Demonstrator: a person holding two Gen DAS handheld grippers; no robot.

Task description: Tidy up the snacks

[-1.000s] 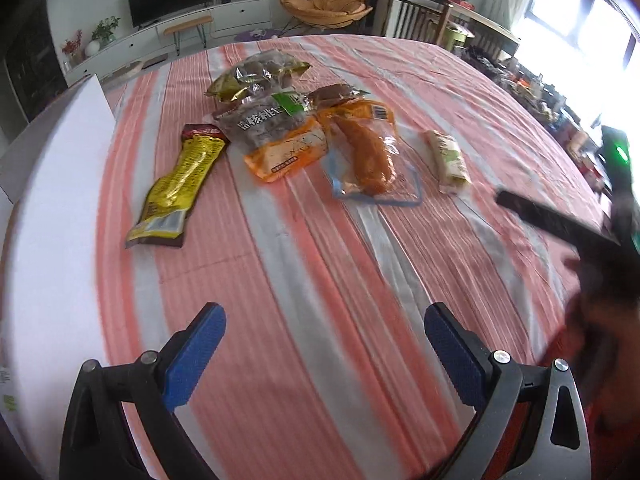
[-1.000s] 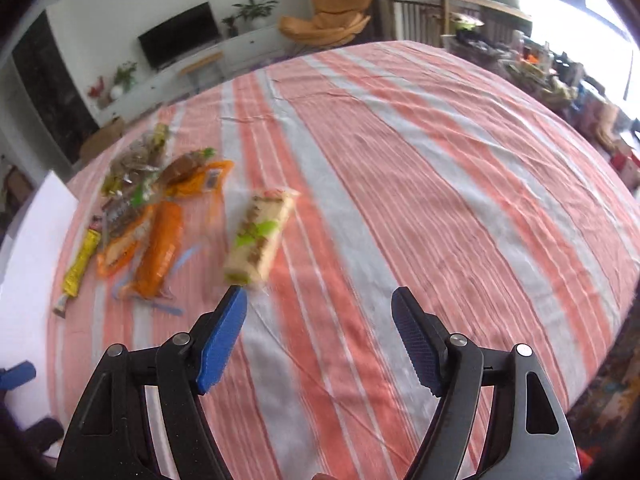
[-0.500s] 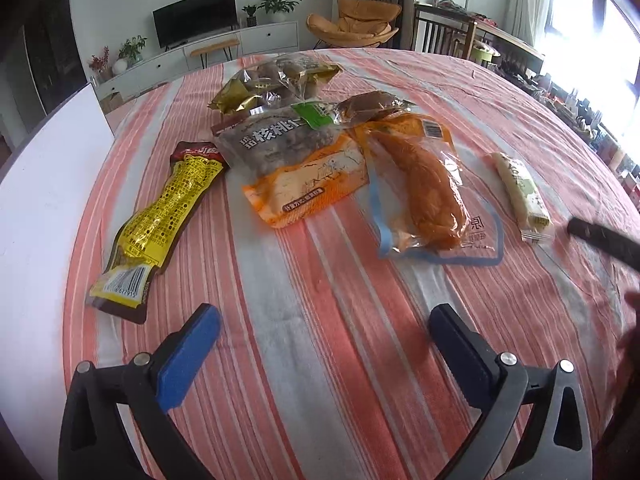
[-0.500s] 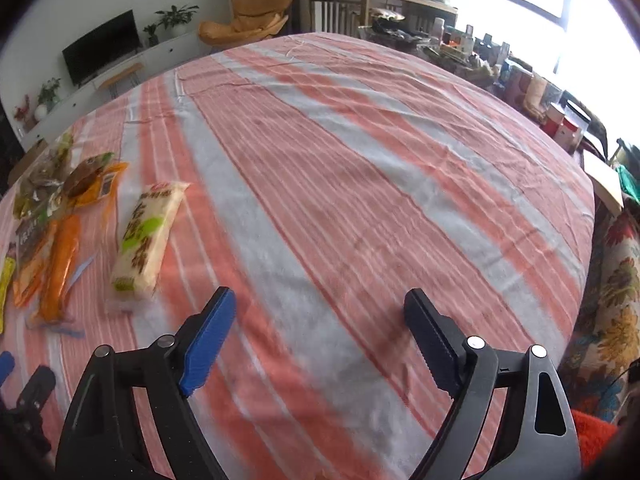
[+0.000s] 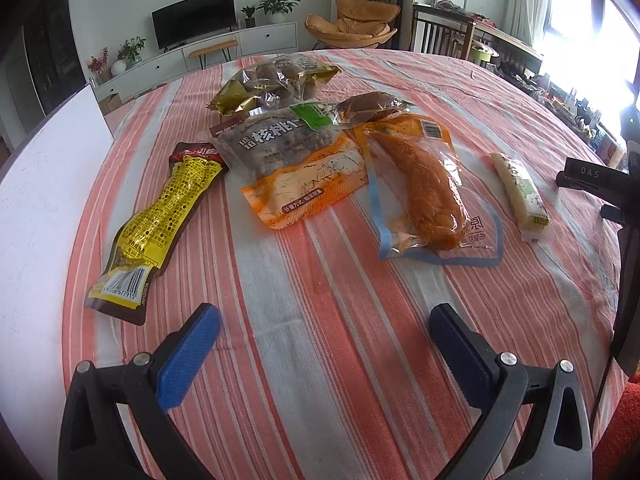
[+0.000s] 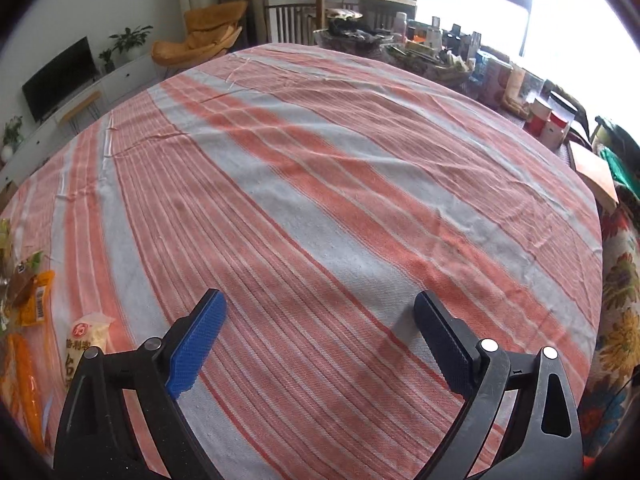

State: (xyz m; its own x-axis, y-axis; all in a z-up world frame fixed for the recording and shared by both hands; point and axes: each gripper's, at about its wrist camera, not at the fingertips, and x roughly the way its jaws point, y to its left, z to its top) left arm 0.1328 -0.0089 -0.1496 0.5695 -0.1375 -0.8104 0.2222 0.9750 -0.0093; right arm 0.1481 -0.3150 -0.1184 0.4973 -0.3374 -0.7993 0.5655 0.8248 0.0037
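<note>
Several snack packs lie on the striped tablecloth (image 5: pixel 320 280) ahead of my left gripper (image 5: pixel 324 344), which is open and empty. They are a yellow stick pack (image 5: pixel 156 224), a grey walnut bag (image 5: pixel 276 140), an orange pack (image 5: pixel 308 188) under it, a clear pouch with an orange sausage (image 5: pixel 428 196), a white-green bar (image 5: pixel 520 192), and a gold bag (image 5: pixel 272 84) at the back. My right gripper (image 6: pixel 320 344) is open and empty over bare cloth; the white bar (image 6: pixel 84 340) and the sausage pouch (image 6: pixel 24 380) sit at its far left.
A white board (image 5: pixel 36 200) lies along the table's left side. The right gripper's black body (image 5: pixel 600 184) shows at the right edge of the left wrist view. Cluttered shelves (image 6: pixel 460 64) and a floral seat (image 6: pixel 620 320) border the table's right side.
The left gripper has moved closer to the snack pile. The right gripper has swung right, away from the snacks, which slid to its left edge.
</note>
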